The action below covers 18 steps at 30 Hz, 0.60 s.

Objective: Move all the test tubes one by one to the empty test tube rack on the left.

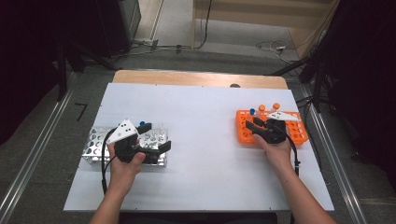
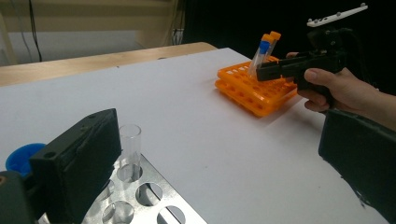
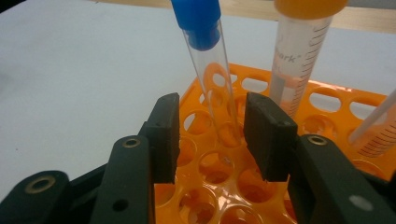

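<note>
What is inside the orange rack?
The orange rack holds a blue-capped tube standing between the open right gripper's jaws, plus an orange-capped tube behind it. Another tube leans at the right. The tube bottoms are hidden in the holes.

White table top (image 1: 201, 107) on a wooden desk (image 1: 196, 78), grey floor (image 1: 233, 58) behind with cables (image 1: 273, 46) lying around, and dark equipment (image 1: 119, 23) off to the sides.

Two racks (image 1: 272, 131) (image 1: 95, 145), two blue-capped tubes (image 3: 210, 70) (image 1: 142, 125), two orange-capped tubes (image 1: 262, 108) (image 1: 276, 106)
</note>
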Available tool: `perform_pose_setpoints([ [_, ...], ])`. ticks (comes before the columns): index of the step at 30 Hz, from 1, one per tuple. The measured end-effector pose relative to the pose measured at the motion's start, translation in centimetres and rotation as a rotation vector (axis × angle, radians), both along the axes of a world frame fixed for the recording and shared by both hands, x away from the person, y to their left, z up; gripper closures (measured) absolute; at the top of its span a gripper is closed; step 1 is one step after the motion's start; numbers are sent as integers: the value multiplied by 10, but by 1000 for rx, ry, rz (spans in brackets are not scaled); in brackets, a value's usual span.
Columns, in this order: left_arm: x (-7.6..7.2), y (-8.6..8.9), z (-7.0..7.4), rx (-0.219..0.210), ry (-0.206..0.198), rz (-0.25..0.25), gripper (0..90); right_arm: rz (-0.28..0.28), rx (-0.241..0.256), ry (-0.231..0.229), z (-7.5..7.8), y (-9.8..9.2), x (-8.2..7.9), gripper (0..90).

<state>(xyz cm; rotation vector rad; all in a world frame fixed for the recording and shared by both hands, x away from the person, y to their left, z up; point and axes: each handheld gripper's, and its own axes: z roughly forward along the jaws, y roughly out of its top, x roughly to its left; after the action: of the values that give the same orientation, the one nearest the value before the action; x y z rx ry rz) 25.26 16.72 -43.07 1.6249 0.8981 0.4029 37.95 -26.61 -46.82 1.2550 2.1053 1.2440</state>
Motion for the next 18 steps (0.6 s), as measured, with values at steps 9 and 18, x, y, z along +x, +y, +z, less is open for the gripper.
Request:
perform_pose_setpoints([
  [9, 0, -2, -1, 1, 5, -4, 0, -68, -54, -36, -8, 9, 3, 659],
  [18, 0, -4, -1, 4, 4, -9, 0, -92, -61, -74, -8, 10, 3, 747],
])
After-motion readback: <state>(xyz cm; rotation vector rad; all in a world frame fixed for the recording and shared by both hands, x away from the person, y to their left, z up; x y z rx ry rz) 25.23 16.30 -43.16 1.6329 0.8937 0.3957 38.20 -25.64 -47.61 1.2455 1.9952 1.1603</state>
